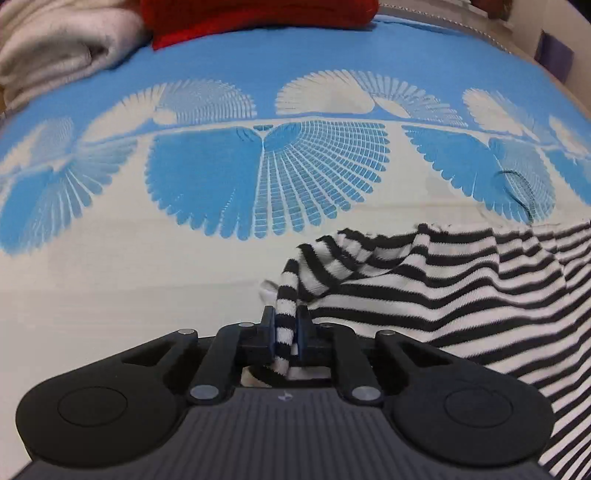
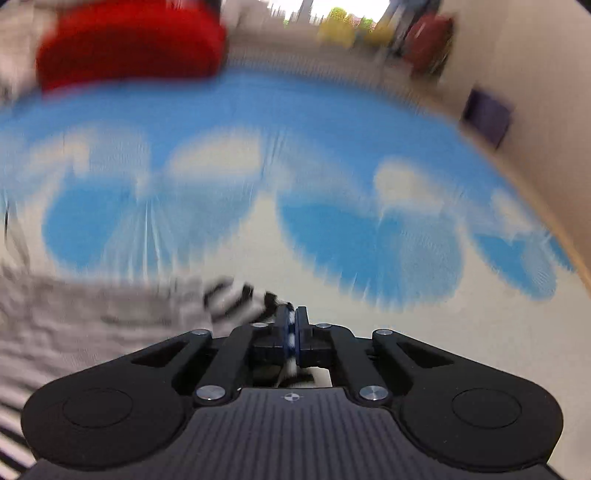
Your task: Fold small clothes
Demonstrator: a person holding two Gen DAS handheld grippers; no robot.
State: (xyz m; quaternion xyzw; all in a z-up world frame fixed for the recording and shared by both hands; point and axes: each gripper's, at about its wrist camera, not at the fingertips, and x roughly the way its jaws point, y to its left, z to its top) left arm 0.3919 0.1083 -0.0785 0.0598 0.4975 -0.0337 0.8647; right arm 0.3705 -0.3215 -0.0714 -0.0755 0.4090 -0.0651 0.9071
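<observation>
**sockdrawer:** Blue and cream bedspread with those big fan-shaped prints is covering pretty much the whole bed here. A red cushion is sitting at the far edge, and a cream fleecy blanket is bunching up in the far left corner.

**foldfan:** Where's the garment lying?

**sockdrawer:** The black-and-white striped garment is spreading over the near right part of the bed in the left wrist view, all rippled. The left tool is pinching a rolled-up corner of it, with the fabric standing up between the blue pads.

**foldfan:** And the other side?

**sockdrawer:** The right wrist view is blurring badly, but the right tool is pressing nearly together on a thin bit of the same stripy cloth, which is trailing off to the left as a grey smear. Also, a dark purple square thing is leaning against the wall on the right, and some yellow and red stuff is showing far back; can't tell what it is.
</observation>
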